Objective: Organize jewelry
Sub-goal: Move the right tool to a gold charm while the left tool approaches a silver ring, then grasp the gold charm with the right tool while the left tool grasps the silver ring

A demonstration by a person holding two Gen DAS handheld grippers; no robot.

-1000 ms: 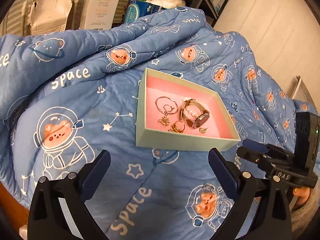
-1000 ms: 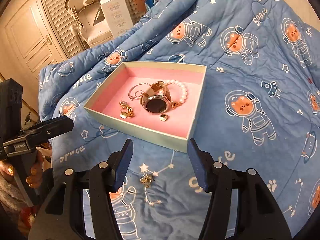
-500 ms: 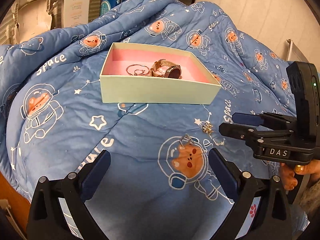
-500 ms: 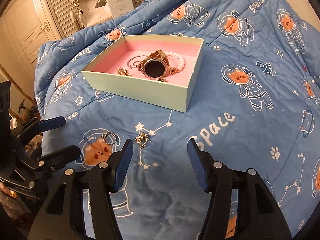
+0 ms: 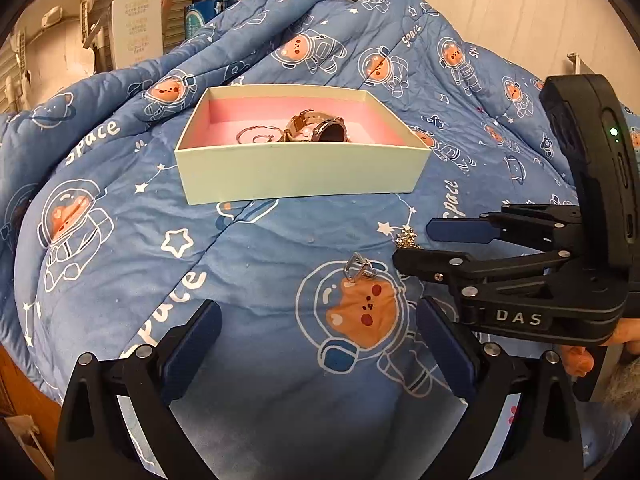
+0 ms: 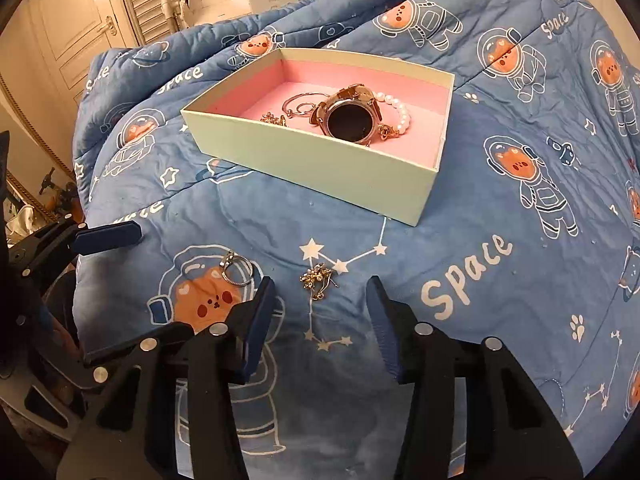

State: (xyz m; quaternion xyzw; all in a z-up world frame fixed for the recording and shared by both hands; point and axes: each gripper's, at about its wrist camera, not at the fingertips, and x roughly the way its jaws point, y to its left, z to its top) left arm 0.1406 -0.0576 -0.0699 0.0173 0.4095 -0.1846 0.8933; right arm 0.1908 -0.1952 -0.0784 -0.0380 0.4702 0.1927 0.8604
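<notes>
1. The pale green box, pink inside, sits on the blue quilt. It already holds the watch, a pearl bracelet, hoops and small gold pieces — most of the sorting looks done.
2. Two items lie loose on the quilt in front of the box's near wall: a silver ring and a gold charm.
3. The right gripper hovers just short of the charm, jaws apart and empty.
4. The left gripper hangs near the ring, jaws wide and empty.
5. The box's near wall stands upright between the loose pieces and the interior, so each must likely be lifted over it — open quilt surrounds both.
</notes>
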